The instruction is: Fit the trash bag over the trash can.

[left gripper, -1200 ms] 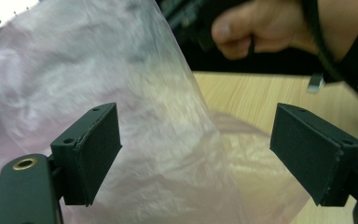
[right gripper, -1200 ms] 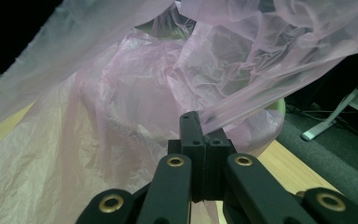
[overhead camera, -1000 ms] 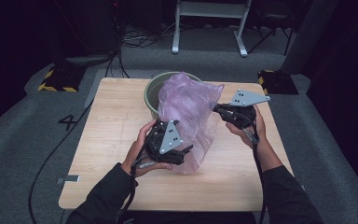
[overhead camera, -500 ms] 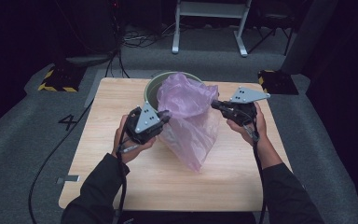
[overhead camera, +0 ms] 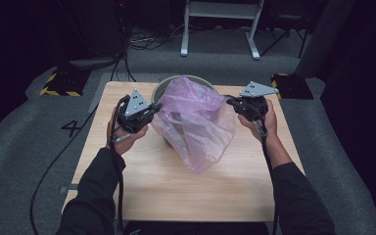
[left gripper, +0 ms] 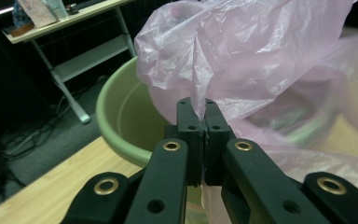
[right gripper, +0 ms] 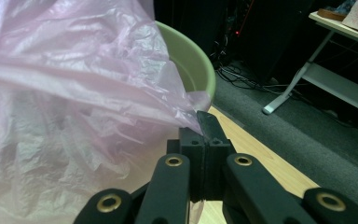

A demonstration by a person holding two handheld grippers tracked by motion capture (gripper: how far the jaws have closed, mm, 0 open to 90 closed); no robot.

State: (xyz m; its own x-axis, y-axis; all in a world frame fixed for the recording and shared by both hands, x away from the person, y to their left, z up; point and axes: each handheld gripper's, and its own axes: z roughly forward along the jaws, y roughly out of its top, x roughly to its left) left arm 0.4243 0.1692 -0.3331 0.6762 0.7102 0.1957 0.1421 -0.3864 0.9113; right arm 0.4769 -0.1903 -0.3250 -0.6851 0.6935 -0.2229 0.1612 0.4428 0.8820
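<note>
Now both grippers pinch the pink plastic bag [overhead camera: 196,122], stretched between them over the green basin [overhead camera: 162,87] at the far side of the wooden table [overhead camera: 176,186]. Left gripper [overhead camera: 152,108], w/ jaws that have just been closing, is clamped on a fold of the bag's edge, seen close in the left gripper view [left gripper: 198,108]. Right gripper [overhead camera: 231,102] has its jaws closed tight on the opposite edge [right gripper: 200,122]. Bag's lower end hangs down to the tabletop, in front of the basin
</note>
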